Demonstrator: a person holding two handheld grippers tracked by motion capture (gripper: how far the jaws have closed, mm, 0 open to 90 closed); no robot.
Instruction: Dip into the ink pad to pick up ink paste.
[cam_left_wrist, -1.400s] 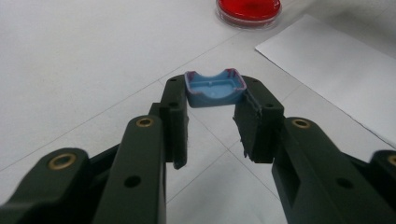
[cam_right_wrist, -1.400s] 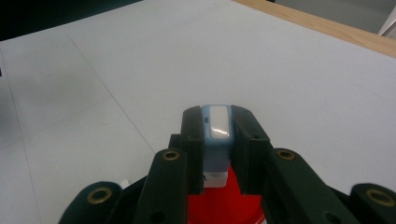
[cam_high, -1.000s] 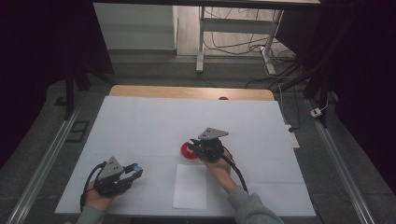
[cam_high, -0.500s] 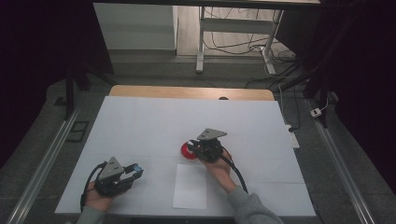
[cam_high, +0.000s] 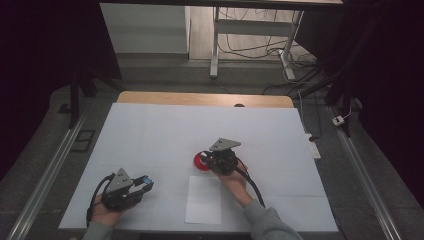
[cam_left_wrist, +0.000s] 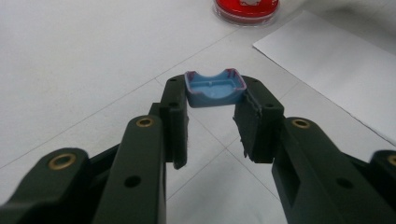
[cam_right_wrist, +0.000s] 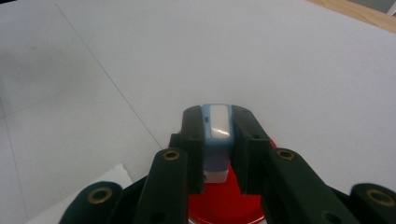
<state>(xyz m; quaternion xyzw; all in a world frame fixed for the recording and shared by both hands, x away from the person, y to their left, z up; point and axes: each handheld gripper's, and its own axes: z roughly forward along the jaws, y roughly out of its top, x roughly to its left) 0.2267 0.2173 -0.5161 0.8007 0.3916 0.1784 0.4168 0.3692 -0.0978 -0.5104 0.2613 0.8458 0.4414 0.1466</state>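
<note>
A small blue and white stamp (cam_right_wrist: 218, 135) stands upright between the jaws of my right gripper (cam_right_wrist: 218, 116), which is shut on it. Its lower end is over a round red ink pad (cam_right_wrist: 224, 203); I cannot tell whether they touch. In the high view the right gripper (cam_high: 206, 159) sits at the table's middle, over the ink pad (cam_high: 198, 162). My left gripper (cam_left_wrist: 215, 95) is shut on a blue cap (cam_left_wrist: 215, 88), hollow side up, held just above the table. From above, the left gripper (cam_high: 145, 184) is near the front left edge.
A white sheet of paper (cam_high: 204, 200) lies flat between the two hands, just in front of the ink pad. The white table cover (cam_high: 150, 135) has faint fold lines. A wooden strip (cam_high: 200, 99) runs along the far edge. Metal rails flank the table.
The right gripper has crept slightly left over the ink pad. The left hand has stayed still with the cap.
</note>
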